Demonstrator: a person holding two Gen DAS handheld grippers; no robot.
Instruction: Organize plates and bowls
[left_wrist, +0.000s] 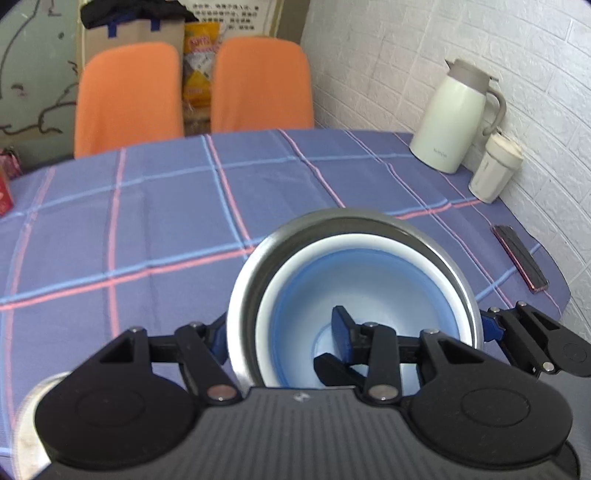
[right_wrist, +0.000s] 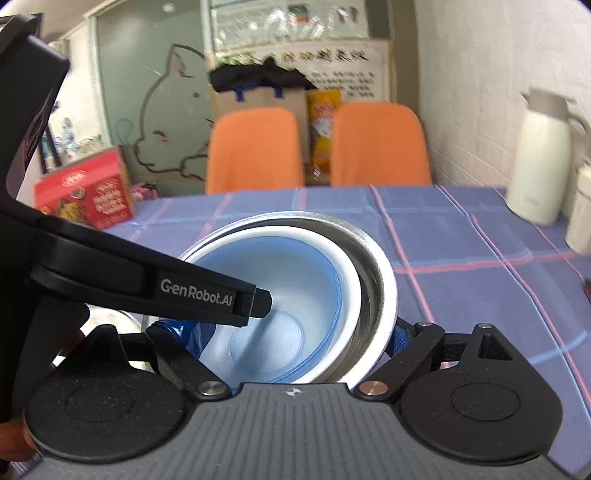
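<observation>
bowls look mostly stacked: blue bowl (left_wrist: 354, 295) sits inside the steel bowl (left_wrist: 255, 273) near the kettle (left_wrist: 454, 118). both hand-held grippers, left (left_wrist: 280, 328) and right (right_wrist: 288, 332), spread wide, each straddling the rim.

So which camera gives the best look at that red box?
The right wrist view: the red box stands whole at the table's far left edge, printed front facing the camera. The left wrist view catches only a red sliver of it, cut off at the picture's left border.
</observation>
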